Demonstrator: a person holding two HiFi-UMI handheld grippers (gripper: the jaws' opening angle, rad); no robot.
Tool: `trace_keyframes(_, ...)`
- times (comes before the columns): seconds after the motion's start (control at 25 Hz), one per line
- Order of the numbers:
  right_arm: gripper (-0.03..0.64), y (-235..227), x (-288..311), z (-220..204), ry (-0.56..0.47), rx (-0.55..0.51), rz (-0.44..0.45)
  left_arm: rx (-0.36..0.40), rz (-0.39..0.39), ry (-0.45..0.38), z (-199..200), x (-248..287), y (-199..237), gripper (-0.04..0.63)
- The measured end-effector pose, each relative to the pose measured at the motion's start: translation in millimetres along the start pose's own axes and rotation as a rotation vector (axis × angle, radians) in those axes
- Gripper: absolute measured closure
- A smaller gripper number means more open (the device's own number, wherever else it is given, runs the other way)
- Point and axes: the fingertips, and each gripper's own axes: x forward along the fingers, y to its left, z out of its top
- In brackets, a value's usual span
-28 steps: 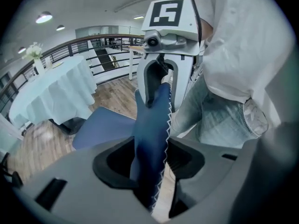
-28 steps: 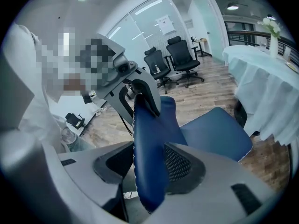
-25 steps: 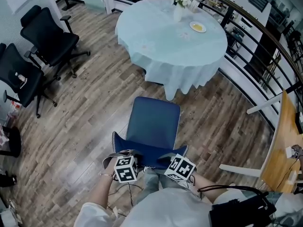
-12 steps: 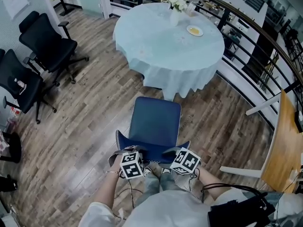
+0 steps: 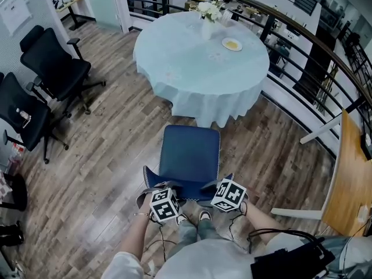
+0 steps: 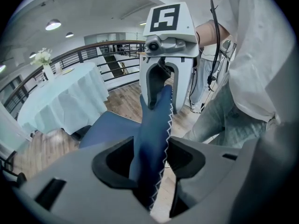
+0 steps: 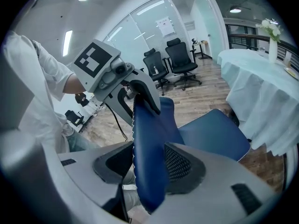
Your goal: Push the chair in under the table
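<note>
A blue chair (image 5: 190, 154) stands on the wood floor, its seat facing a round table (image 5: 192, 63) draped in a pale cloth. The seat's front edge is close to the cloth's hem. Both grippers hold the top of the chair's backrest (image 5: 183, 188). My left gripper (image 5: 156, 189) has the backrest (image 6: 154, 125) between its jaws, pads still against it while the jaws are opening slightly. My right gripper (image 5: 217, 186) is shut on the same backrest (image 7: 148, 139), a hand's width to the right. Each gripper view shows the other gripper on the rim.
Two black office chairs (image 5: 55, 57) (image 5: 23, 106) stand at the left wall. A dark railing (image 5: 302, 36) curves behind the table. A wooden tabletop (image 5: 349, 179) lies at the right. On the table are a vase of flowers (image 5: 207, 17) and a plate (image 5: 232, 44).
The chair and both grippers have moved towards the table; the gap between seat front and tablecloth has shrunk. Both grips stay on the backrest.
</note>
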Motion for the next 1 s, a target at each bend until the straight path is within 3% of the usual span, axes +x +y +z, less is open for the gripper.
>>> trace_keyframes(1.0,0.41,-69,-36,4,-0.014,-0.081,-0.038,-0.061,0.05,-0.023,44,23,55,0.382)
